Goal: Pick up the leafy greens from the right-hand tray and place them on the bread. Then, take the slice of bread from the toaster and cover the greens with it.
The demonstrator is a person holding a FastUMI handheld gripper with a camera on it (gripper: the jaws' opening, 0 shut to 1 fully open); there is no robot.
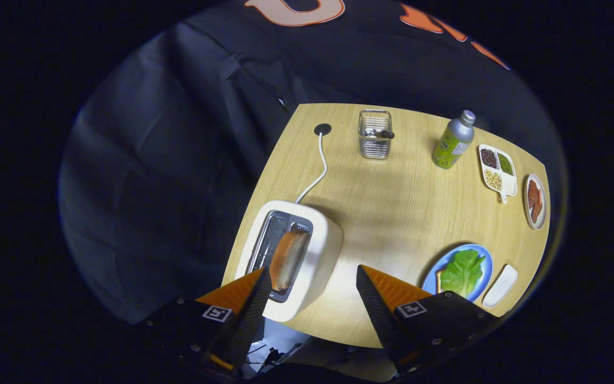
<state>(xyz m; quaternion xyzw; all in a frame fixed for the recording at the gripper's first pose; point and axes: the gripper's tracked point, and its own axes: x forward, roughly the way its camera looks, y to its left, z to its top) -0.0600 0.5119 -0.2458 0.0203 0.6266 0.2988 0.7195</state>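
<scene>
We see the tongs spread open above the table, empty. At their 11 o'clock the white toaster holds a bread slice on edge, long axis running 6 to 12. At 3 o'clock, lettuce covers bread on the blue plate

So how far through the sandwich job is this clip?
Done: the leafy greens already lie on the bread on the blue plate, and the small white tray beside it is bare. In hand: the hand-held gripper is open above the toaster, holding nothing. Left: lifting the bread slice from its slot and covering the greens.
</scene>
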